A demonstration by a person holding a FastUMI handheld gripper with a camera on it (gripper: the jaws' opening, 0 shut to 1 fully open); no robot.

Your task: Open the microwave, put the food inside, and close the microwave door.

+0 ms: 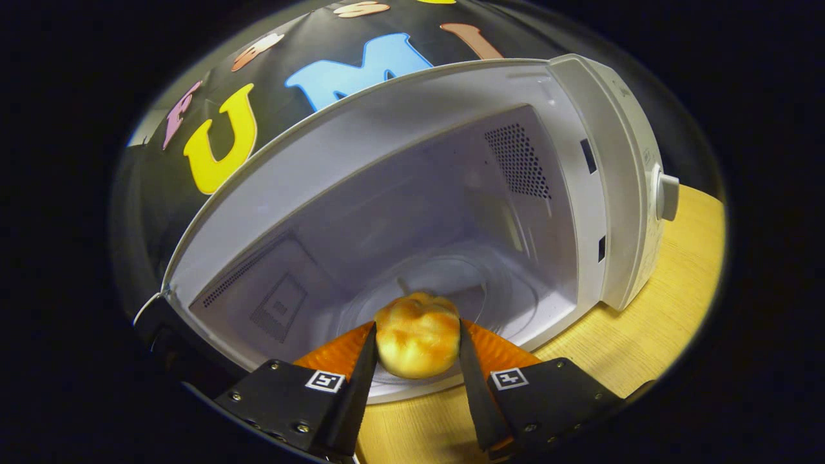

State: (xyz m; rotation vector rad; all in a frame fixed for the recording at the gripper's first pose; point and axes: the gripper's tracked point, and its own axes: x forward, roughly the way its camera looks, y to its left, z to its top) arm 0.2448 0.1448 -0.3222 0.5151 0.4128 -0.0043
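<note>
With the microwave [412, 212] standing open on the wooden table [651, 335], its white cavity faces the camera. Gripper [416, 351] sits at the front sill, fingers [361, 380] pinching a golden bread bun [417, 341] from both sides; both look pressed against it. Bun sits at the cavity's front edge, partly over the sill, with an orange plate [335, 354] under it and showing on either side behind the fingers. Cannot tell if the plate rests on the sill or is carried along. Glass turntable [464, 283] lies on the cavity floor just beyond the bun. Perforated vent [519, 161] on the right inner wall, another grille patch [277, 309] on the left inner wall. Control panel runs down the microwave's right side with a round knob [667, 196] sticking out. Dark door [174, 341] edge shows at the left, swung out beside the left finger. Table bare below the fingers.
</note>
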